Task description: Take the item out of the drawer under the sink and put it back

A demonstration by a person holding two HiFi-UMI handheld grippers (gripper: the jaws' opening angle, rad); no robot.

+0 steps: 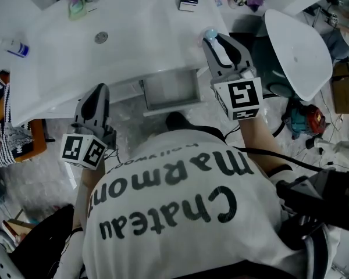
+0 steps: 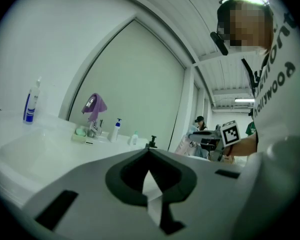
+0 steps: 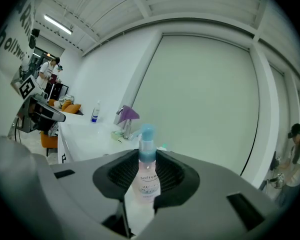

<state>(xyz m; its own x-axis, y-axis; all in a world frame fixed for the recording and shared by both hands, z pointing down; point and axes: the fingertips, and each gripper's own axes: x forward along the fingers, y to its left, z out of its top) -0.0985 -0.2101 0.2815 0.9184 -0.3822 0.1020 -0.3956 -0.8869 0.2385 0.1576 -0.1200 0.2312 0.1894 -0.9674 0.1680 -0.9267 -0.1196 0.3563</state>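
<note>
Under the sink [image 1: 125, 22], at 12 o'clock from me in the head view, the drawer [image 1: 170, 90] stands pulled out, grey interior facing up.

Right claw [image 1: 220, 44]: at 2 o'clock of the drawer, by the right edge of the desk [image 1: 46, 68]. Its jaws are clamped on the pump bottle [image 1: 210, 35], which has a clear pinkish body and a blue cap and sits upright between the pads. The bottle is out of the drawer, held in the air.

Left claw [image 1: 96, 100]: at 8 o'clock of the drawer, tips together, nothing between them.

A blue-labelled bottle [image 1: 14, 47] stands on the desk at 9 o'clock of the sink.
</note>
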